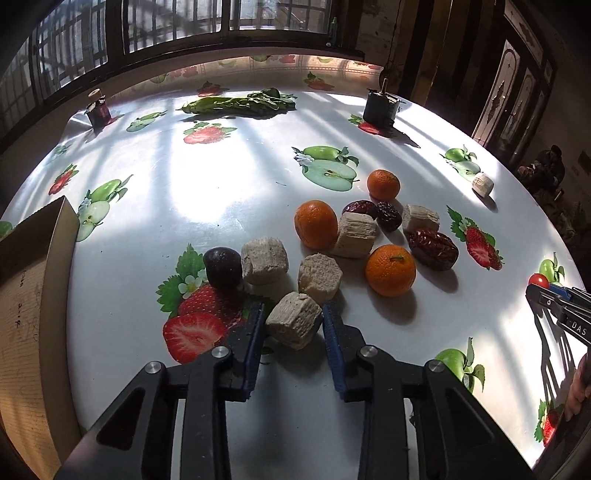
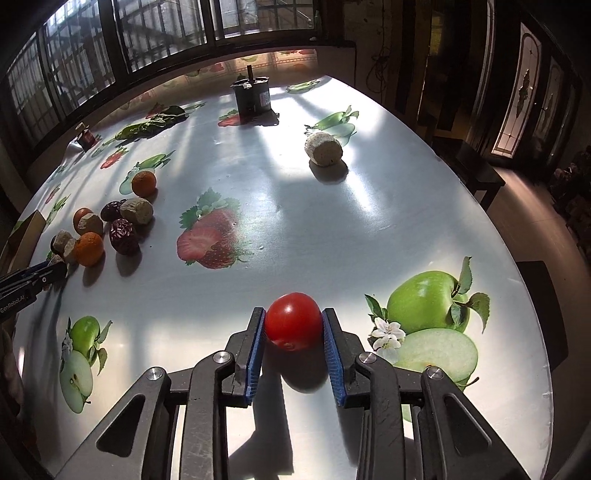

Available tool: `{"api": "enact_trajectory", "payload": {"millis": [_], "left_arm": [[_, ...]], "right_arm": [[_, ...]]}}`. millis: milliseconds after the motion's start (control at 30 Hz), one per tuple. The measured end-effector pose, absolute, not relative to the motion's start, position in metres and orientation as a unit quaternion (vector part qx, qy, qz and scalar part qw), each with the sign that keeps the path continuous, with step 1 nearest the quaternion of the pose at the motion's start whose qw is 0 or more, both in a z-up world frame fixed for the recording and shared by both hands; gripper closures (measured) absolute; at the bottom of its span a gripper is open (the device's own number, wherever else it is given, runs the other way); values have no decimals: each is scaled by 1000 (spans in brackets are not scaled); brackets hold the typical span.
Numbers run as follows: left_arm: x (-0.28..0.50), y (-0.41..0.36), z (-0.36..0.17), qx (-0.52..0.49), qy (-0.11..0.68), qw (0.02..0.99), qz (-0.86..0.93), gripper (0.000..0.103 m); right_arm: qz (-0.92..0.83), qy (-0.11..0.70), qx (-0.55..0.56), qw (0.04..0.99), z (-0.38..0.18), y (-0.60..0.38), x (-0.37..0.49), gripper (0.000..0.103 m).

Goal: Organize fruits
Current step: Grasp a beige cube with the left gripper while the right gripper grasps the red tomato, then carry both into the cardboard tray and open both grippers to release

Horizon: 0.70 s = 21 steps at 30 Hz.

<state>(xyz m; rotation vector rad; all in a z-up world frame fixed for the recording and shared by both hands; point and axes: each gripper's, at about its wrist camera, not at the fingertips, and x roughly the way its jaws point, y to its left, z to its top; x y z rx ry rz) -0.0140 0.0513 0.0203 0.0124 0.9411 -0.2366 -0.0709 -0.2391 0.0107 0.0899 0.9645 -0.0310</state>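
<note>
1. A round table under a glossy white oilcloth printed with strawberries and green apples [image 2: 332, 229] catches bright streaks of sunlight.
2. Dark-framed barred windows [image 1: 177, 22] line the far wall.
3. A door with patterned stained-glass panels [image 2: 524, 99] stands at right.
4. A dark wooden bench [image 2: 476, 173] sits on the pale floor [image 2: 535, 221].

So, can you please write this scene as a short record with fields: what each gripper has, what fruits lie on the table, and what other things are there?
left gripper: closed on a beige chunk
right gripper: closed on a red tomato
table: white cloth with fruit prints
loose pile: three oranges, red dates, dark plum, more beige chunks
apart: one beige chunk alone
far side: green leaves, small jar, dark metal container
left edge: cardboard box
</note>
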Motion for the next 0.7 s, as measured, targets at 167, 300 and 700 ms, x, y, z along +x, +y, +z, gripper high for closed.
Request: {"api": "enact_trajectory", "payload": {"millis": [167,300,700], "left_arm": [[-32,69,42,-27,430,894,-121,73],[-56,89,68,-55,410,901,-129,73],[-92,219,147,-63,367,926,-63,72]], "right_arm": [[-12,452,50,890,21,-236,-79,72],[4,433,43,900,41,-223,-90,72],[164,374,-1,913,125,-82,-95,72]]}}
